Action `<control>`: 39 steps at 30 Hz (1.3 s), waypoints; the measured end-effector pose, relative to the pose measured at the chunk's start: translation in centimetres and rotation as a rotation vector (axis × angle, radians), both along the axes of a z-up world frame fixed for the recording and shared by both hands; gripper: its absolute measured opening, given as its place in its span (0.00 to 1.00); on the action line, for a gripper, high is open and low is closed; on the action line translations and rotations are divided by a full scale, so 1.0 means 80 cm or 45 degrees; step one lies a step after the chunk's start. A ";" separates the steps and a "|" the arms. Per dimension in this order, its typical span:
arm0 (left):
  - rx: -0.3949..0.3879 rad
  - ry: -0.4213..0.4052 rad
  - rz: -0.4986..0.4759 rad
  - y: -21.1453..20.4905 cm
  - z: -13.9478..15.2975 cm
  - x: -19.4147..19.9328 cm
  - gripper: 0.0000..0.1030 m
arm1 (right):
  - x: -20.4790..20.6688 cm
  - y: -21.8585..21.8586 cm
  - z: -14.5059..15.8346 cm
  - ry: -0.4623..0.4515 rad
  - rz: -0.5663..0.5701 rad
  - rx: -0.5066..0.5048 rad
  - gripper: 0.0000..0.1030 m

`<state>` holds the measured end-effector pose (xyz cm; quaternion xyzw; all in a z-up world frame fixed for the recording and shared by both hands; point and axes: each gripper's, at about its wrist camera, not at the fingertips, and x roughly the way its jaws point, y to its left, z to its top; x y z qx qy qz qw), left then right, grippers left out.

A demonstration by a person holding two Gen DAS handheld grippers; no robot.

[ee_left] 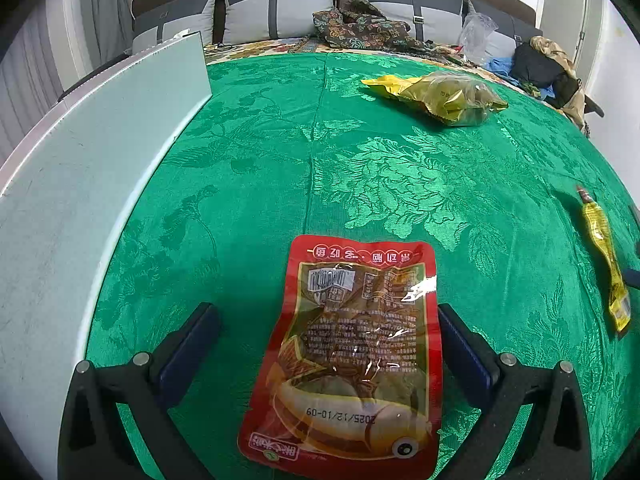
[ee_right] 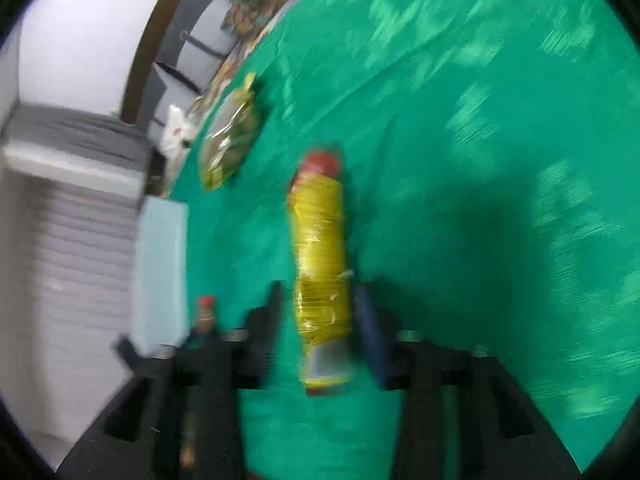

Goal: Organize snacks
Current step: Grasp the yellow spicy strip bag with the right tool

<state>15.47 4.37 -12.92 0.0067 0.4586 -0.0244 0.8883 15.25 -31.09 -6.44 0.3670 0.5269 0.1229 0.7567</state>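
Note:
A red fish-snack pouch (ee_left: 352, 356) lies flat on the green tablecloth (ee_left: 280, 168). My left gripper (ee_left: 326, 314) is open and straddles it, with a gap between the pouch and the left pad. A yellow sausage stick (ee_right: 320, 248) with a red end lies on the cloth between the fingers of my right gripper (ee_right: 320, 308). That view is blurred. Green cloth shows between the stick and the left finger, so the right gripper is open. The same sausage stick (ee_left: 602, 248) shows at the right edge of the left wrist view.
A yellow and clear snack bag (ee_left: 440, 96) (ee_right: 232, 140) lies at the far side of the cloth. A pale flat board (ee_left: 100, 168) (ee_right: 164, 264) stands along the left. Grey cushions (ee_left: 276, 8), patterned clothes (ee_left: 360, 28) and a dark bag (ee_left: 536, 64) line the back.

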 end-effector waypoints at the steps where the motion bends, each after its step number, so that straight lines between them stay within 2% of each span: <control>1: 0.000 0.000 0.000 0.000 0.000 0.000 1.00 | -0.009 -0.004 0.007 -0.040 -0.013 -0.087 0.65; 5: 0.000 0.000 0.000 0.000 0.000 0.000 1.00 | -0.062 -0.011 0.029 -0.220 -0.134 -0.385 0.65; 8: 0.000 0.000 0.000 0.000 0.000 0.000 1.00 | -0.098 -0.026 0.029 -0.307 -0.230 -0.524 0.66; 10: 0.000 0.000 0.000 0.000 -0.001 0.000 1.00 | -0.111 -0.023 0.024 -0.314 -0.227 -0.589 0.65; 13: 0.000 0.000 0.000 0.000 -0.001 0.000 1.00 | -0.095 -0.022 0.015 -0.290 -0.209 -0.596 0.65; 20: 0.000 0.001 0.000 0.000 -0.001 0.000 1.00 | -0.112 -0.032 0.013 -0.304 -0.222 -0.592 0.65; 28: 0.000 0.001 0.000 0.000 -0.002 0.000 1.00 | -0.103 -0.031 0.021 -0.249 -0.267 -0.520 0.67; 32: 0.001 0.002 0.000 0.000 -0.002 0.000 1.00 | -0.070 0.021 0.045 -0.271 -0.134 -0.537 0.67; 34: 0.003 0.004 0.000 0.000 -0.001 0.002 1.00 | -0.035 0.057 0.037 -0.198 0.000 -0.543 0.67; 35: 0.007 0.014 -0.013 0.000 0.000 0.003 1.00 | -0.011 0.080 0.024 -0.117 0.089 -0.598 0.69; 36: 0.011 0.035 -0.042 0.000 0.001 0.004 1.00 | 0.000 0.092 0.019 -0.093 0.130 -0.653 0.69; 37: 0.007 0.079 -0.081 0.002 0.002 0.006 0.99 | 0.008 0.106 0.021 -0.129 0.152 -0.770 0.67; 39: 0.005 0.107 -0.134 0.005 0.009 0.004 0.83 | 0.023 0.116 0.014 -0.081 0.204 -0.870 0.58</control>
